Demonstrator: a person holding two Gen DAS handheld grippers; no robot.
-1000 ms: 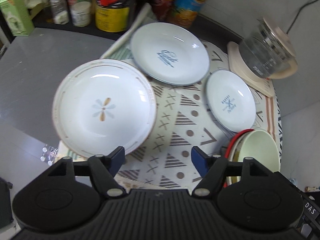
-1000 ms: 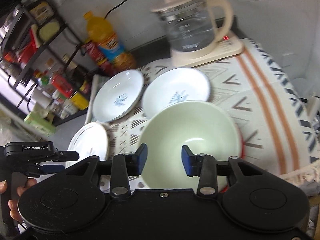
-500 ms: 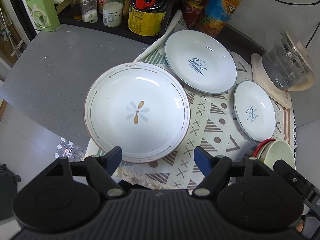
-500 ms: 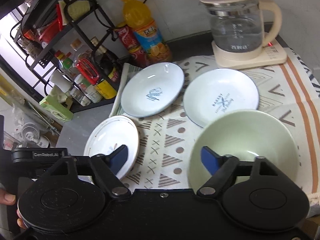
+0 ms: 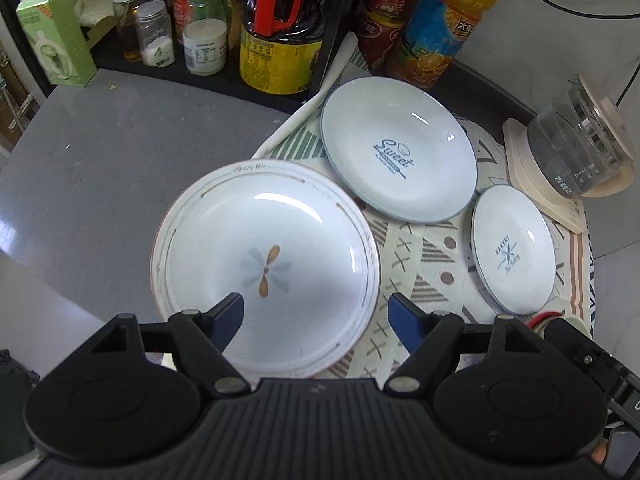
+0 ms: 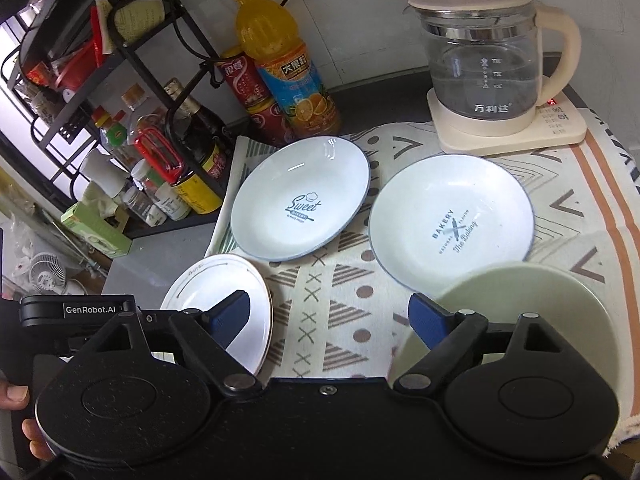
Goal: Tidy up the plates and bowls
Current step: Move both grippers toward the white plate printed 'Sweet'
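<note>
A white plate with a flower motif lies half on the patterned cloth and half on the grey tabletop. My left gripper hovers open over its near rim, touching nothing. Behind it lie the larger "Sweet" plate and the smaller "Bakery" plate. My right gripper is open and empty above the cloth. The pale green bowl sits under its right finger, the flower plate under its left. The "Sweet" plate and the "Bakery" plate lie ahead. The bowl's red rim peeks out at lower right.
A glass kettle on its cream base stands at the back right. An orange juice bottle, red cans and a black rack of jars crowd the back left. The left gripper's body and a person's hand fill the lower left.
The right gripper opened wide, let go of the green bowl and drew back to the left. The left gripper shifted so the flower plate now lies under its fingers.
</note>
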